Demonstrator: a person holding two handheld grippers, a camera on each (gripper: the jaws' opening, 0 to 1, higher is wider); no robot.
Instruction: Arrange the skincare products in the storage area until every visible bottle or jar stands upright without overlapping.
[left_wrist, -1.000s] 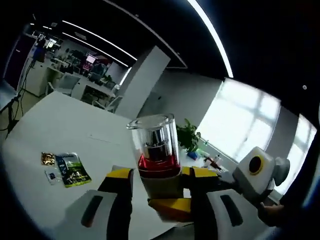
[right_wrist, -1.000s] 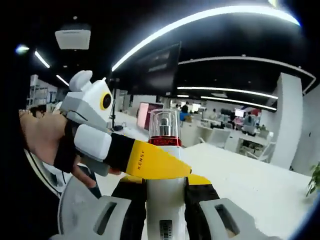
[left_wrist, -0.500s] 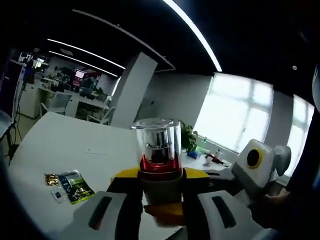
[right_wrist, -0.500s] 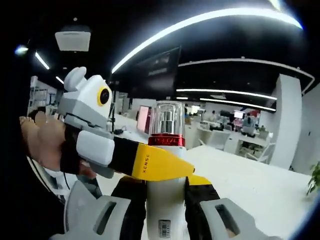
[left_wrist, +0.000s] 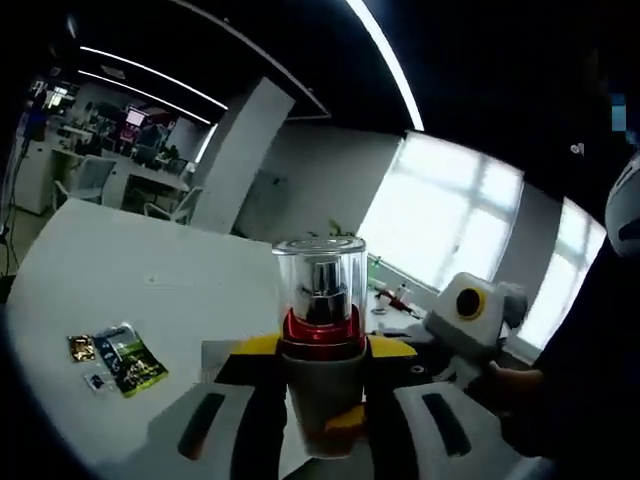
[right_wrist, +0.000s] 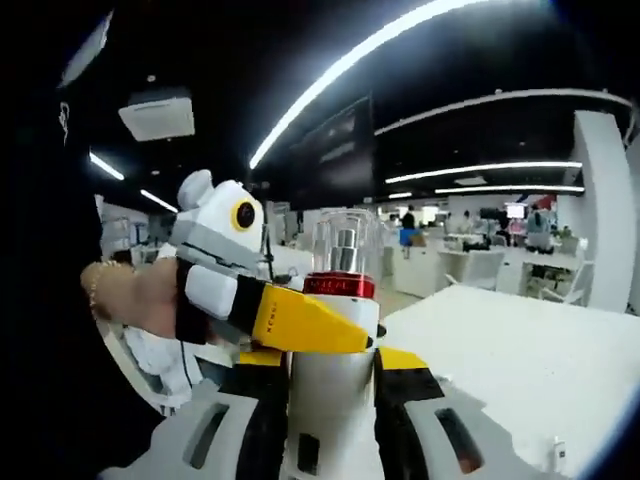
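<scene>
A white bottle (left_wrist: 322, 375) with a red collar and a clear cap stands upright in the left gripper view. My left gripper (left_wrist: 322, 350) is shut on it just below the collar. From the right, the right gripper's white body (left_wrist: 470, 310) reaches in, and a yellow fingertip (left_wrist: 340, 428) lies against the bottle's lower part. In the right gripper view the same bottle (right_wrist: 335, 400) rises between the jaws, with my right gripper (right_wrist: 333, 362) shut on it. The left gripper's yellow finger (right_wrist: 300, 322) crosses in front of the bottle, held by a hand (right_wrist: 130, 300).
A white table (left_wrist: 120, 280) lies below and behind, with a few small printed sachets (left_wrist: 115, 358) on its left part. Bright windows (left_wrist: 450, 230) fill the far wall. In the right gripper view the white tabletop (right_wrist: 520, 340) stretches right, toward distant office desks.
Both views have swung with the hands; the bottle stays gripped by both grippers. In the left gripper view the sachets have slid left and the bottle now reads more upright.
</scene>
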